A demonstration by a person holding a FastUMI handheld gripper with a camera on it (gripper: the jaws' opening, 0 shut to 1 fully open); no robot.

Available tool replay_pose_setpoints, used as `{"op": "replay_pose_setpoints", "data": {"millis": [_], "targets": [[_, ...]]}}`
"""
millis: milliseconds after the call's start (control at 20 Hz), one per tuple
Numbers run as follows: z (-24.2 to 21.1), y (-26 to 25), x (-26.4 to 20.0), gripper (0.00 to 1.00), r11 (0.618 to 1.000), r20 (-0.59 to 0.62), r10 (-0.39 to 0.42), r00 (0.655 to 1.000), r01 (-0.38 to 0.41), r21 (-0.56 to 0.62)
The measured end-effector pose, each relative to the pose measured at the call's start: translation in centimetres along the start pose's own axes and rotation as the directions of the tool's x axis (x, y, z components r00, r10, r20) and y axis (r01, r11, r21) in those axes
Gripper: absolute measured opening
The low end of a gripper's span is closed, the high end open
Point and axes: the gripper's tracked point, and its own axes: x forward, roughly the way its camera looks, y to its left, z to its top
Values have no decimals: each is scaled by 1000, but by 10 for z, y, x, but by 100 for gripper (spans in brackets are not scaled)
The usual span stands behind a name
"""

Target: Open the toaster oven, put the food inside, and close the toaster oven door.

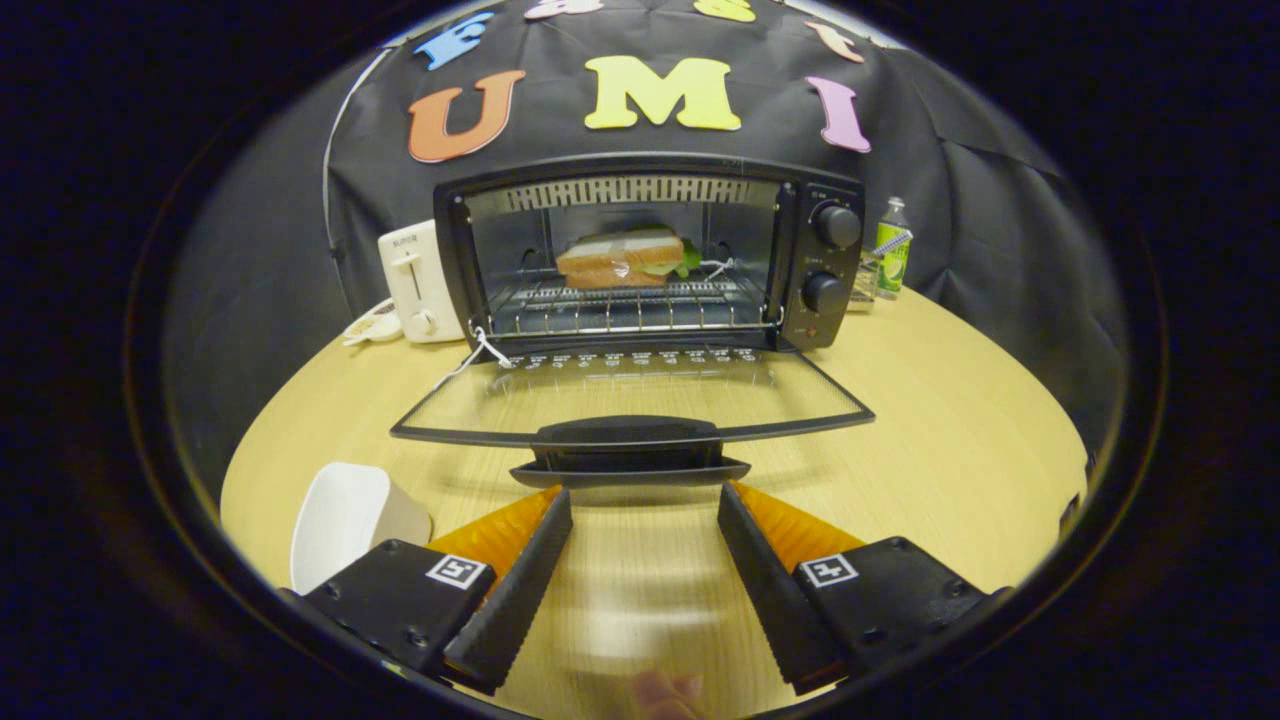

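Note:
A black toaster oven [820,255] stands at the back of the wooden table, its glass door [630,395] folded down flat toward me. Inside, a wrapped sandwich [622,258] rests on the wire rack [620,305]. The door's black handle [628,450] lies just ahead of my fingertips. My gripper [645,505] is open, its fingers spread wide just short of the handle, with nothing between them but bare tabletop. A white string hangs from the door's left hinge corner.
A white toaster [420,285] stands left of the oven. A green bottle [892,250] stands to its right by the black cloth wall. A white bowl [345,520] lies on the table beside my left finger. A fingertip of a hand [665,692] shows behind the fingers.

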Motion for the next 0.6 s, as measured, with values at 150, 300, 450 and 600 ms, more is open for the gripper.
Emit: {"op": "replay_pose_setpoints", "data": {"millis": [150, 300, 450, 600], "targets": [[25, 0, -9, 98, 1000, 96, 1, 995, 0, -12], [43, 1, -12, 98, 1000, 159, 2, 987, 2, -20], [57, 1, -15, 99, 1000, 209, 4, 978, 0, -16], [81, 1, -17, 99, 1000, 272, 7, 962, -6, -3]]}}
